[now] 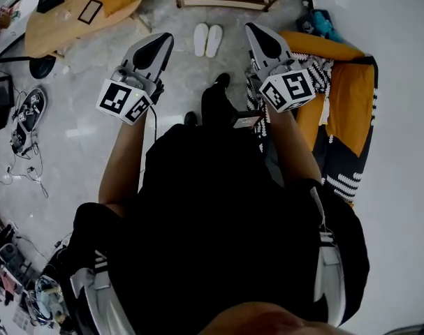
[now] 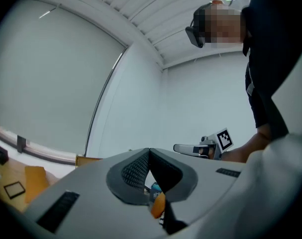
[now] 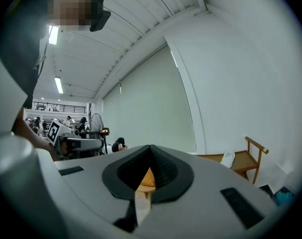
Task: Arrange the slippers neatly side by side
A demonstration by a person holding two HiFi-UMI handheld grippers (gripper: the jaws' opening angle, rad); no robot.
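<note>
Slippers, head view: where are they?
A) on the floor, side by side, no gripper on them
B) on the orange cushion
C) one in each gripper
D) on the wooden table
A: the two white slippers lie together on the floor ahead of the person, and the left gripper and right gripper are shut with nothing in them.

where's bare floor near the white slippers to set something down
Bare grey floor lies left of the flat white slippers, up to the light wooden table. Crowded: orange-and-black striped cushion on the right, tangled cables far left.
</note>
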